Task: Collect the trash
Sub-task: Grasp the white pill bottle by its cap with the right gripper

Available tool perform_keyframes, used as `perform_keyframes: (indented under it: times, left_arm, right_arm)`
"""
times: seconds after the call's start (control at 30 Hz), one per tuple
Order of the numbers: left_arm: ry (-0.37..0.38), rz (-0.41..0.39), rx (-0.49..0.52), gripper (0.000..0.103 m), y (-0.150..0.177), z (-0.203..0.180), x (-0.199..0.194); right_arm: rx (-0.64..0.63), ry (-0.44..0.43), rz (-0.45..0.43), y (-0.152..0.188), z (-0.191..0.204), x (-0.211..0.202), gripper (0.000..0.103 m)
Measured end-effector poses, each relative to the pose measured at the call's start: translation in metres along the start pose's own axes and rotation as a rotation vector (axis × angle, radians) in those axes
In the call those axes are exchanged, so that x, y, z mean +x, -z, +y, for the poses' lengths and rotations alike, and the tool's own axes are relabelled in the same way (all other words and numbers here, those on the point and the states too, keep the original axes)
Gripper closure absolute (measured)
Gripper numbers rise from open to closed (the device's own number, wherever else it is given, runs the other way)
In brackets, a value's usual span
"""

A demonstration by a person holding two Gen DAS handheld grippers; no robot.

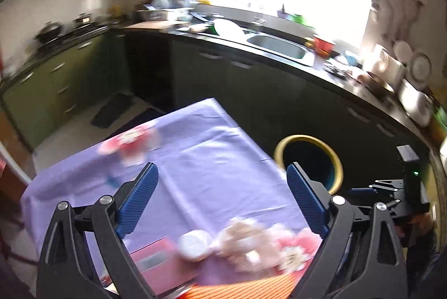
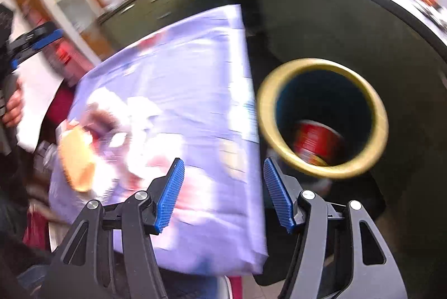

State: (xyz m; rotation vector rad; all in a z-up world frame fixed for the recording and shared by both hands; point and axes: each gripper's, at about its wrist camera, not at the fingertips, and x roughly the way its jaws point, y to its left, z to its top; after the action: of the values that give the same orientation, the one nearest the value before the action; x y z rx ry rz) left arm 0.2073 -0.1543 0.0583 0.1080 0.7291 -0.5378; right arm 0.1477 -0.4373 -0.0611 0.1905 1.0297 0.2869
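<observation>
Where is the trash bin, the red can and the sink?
Bin (image 2: 380, 114): right wrist view, on its yellow rim.
Red can (image 2: 313, 141): right wrist view, on its side, inside the bin.
Sink (image 1: 279, 46): left wrist view, on its steel basin.

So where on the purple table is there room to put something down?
The middle of the cloth is bare, from the far corner down to the near clutter. The far left edge has a pink wrapper. The near edge is crowded: a white cup, crumpled wrappers and a pink box. The bin stands to the right.
</observation>
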Motion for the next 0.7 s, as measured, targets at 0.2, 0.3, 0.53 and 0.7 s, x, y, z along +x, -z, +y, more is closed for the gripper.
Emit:
perform_keyframes:
  times: [0.2,0.3,0.53,0.7]
  left_arm:
    - [-0.064,0.001,-0.136,0.015,0.046,0.075,-0.028]
    - [-0.105,0.003,-0.175,0.015,0.064,0.097,-0.037]
    - [-0.137,0.017,-0.248,0.015,0.101,0.135,-0.052]
    - [-0.135,0.025,-0.241,0.015,0.109,0.134,-0.053]
  right_arm:
    - [-0.187,-0.114,0.036,-0.036,0.099,0.046,0.044]
    - [-0.256,-0.134,0.049,-0.049,0.136,0.071,0.044]
    - [-0.369,-0.125,0.067,-0.066,0.194,0.111,0.044]
    - [-0.388,-0.095,0.111,-0.075,0.203,0.139,0.044]
